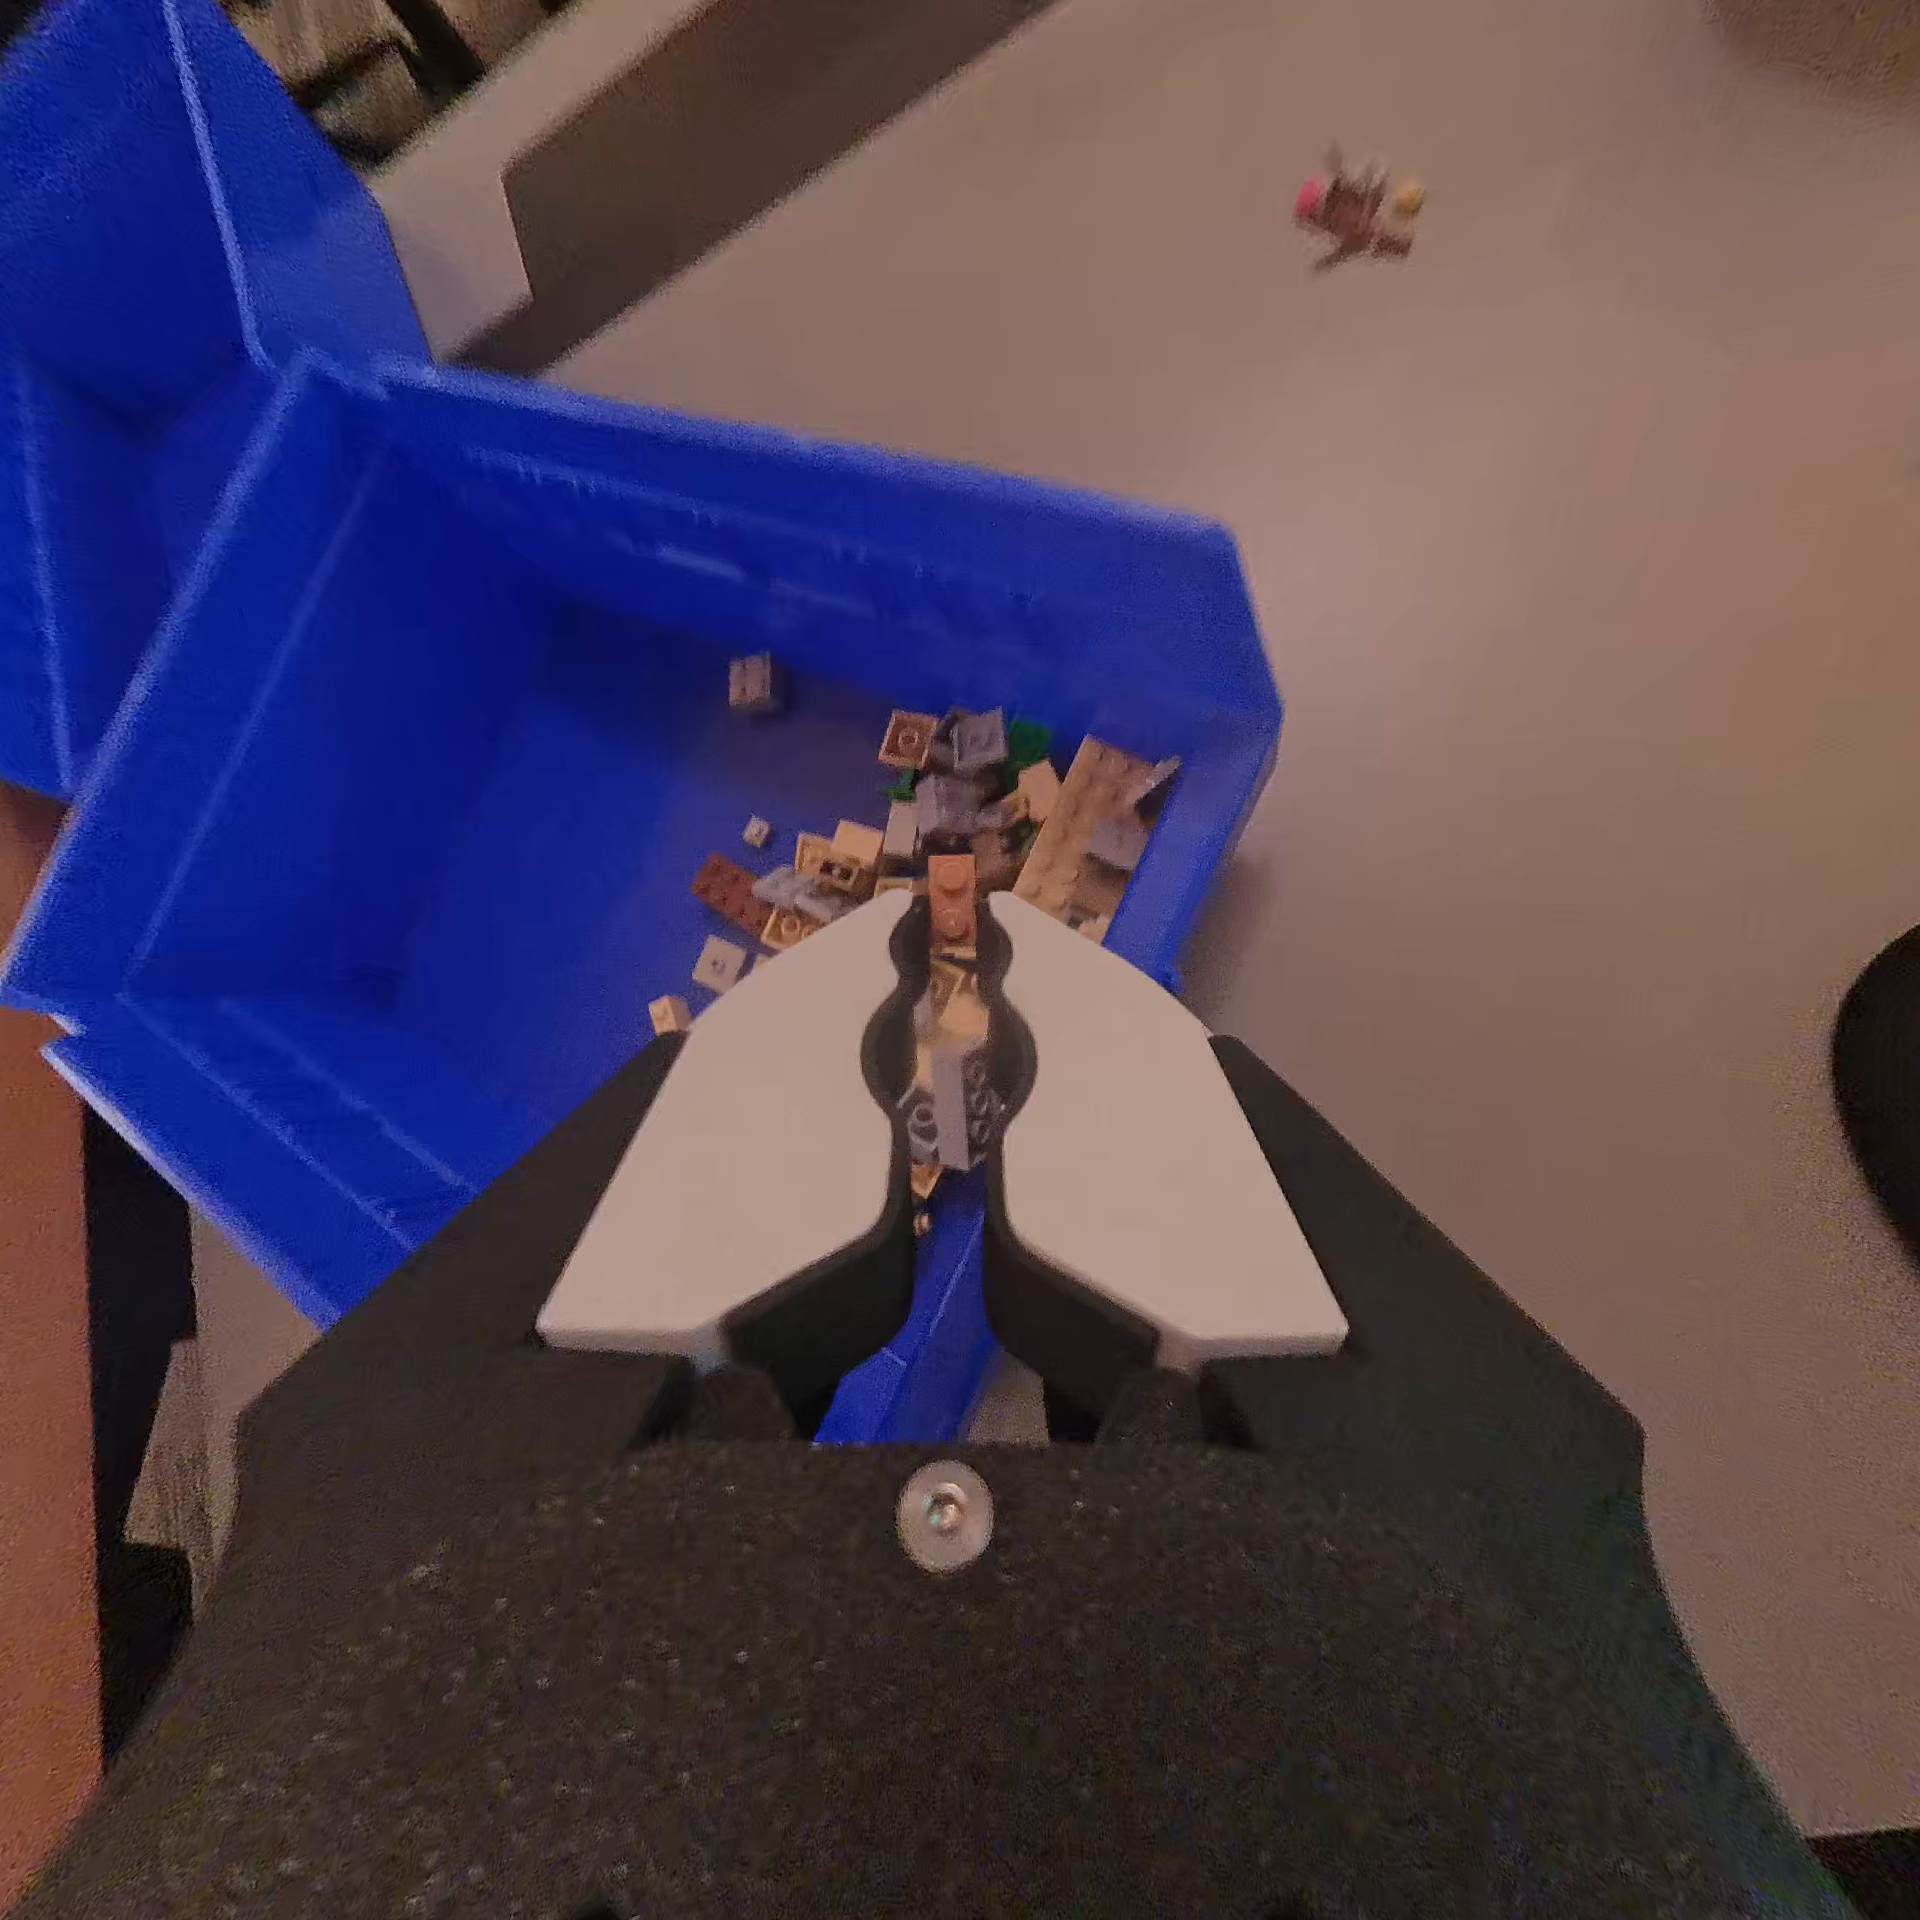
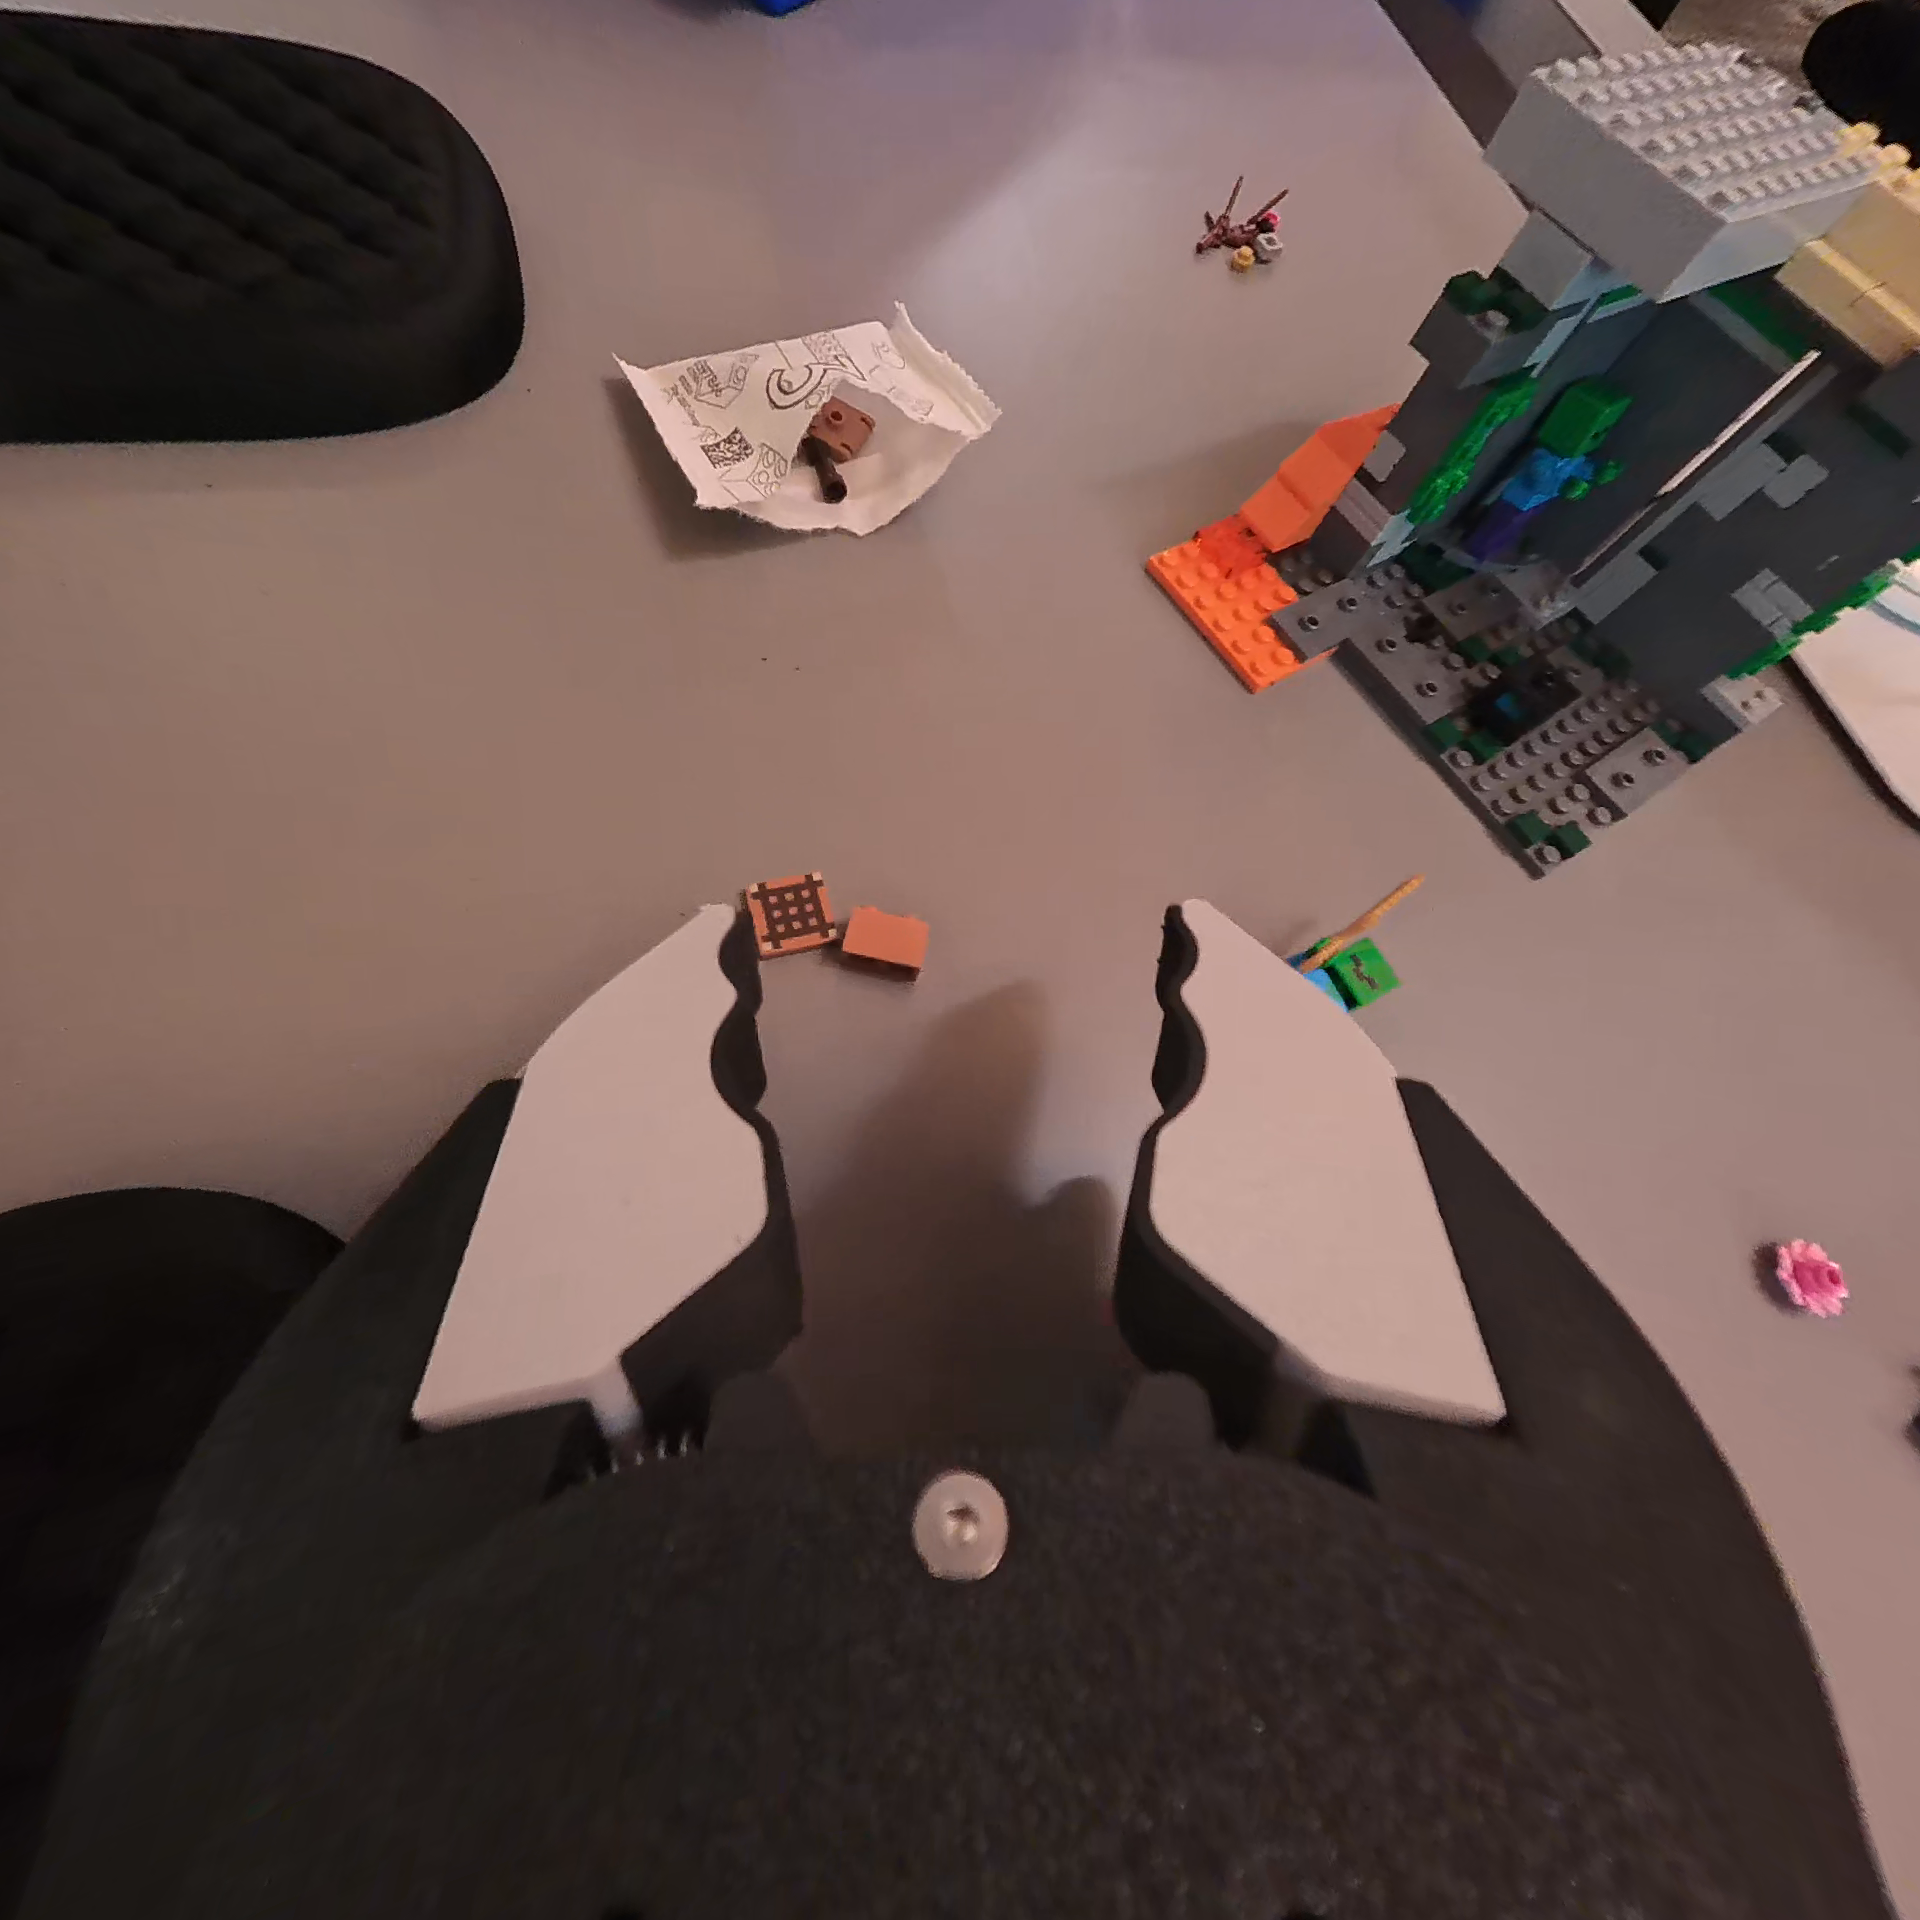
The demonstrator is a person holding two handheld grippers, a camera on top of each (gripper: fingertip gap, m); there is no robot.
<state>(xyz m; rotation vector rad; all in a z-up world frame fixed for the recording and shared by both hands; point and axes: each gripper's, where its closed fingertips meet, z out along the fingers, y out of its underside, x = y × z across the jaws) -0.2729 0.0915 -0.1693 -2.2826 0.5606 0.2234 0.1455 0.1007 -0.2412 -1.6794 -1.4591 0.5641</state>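
Blue plastic bin (image 1: pixel 343 665), studded bricks (image 1: pixel 966 800), left gripper (image 1: pixel 948 902) pinching orange plate (image 1: pixel 950 894)

Dim warm light, motion blur across the left wrist view, wide-angle bending at edges.

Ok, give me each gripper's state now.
Left gripper: shut on a small orange brick, over the blue bin.
Right gripper: open, holding nothing.

i see printed marks and a square code on the torn white paper packet (image 2: pixel 805 421) on my tabletop (image 2: pixel 416 675); i give no wording.
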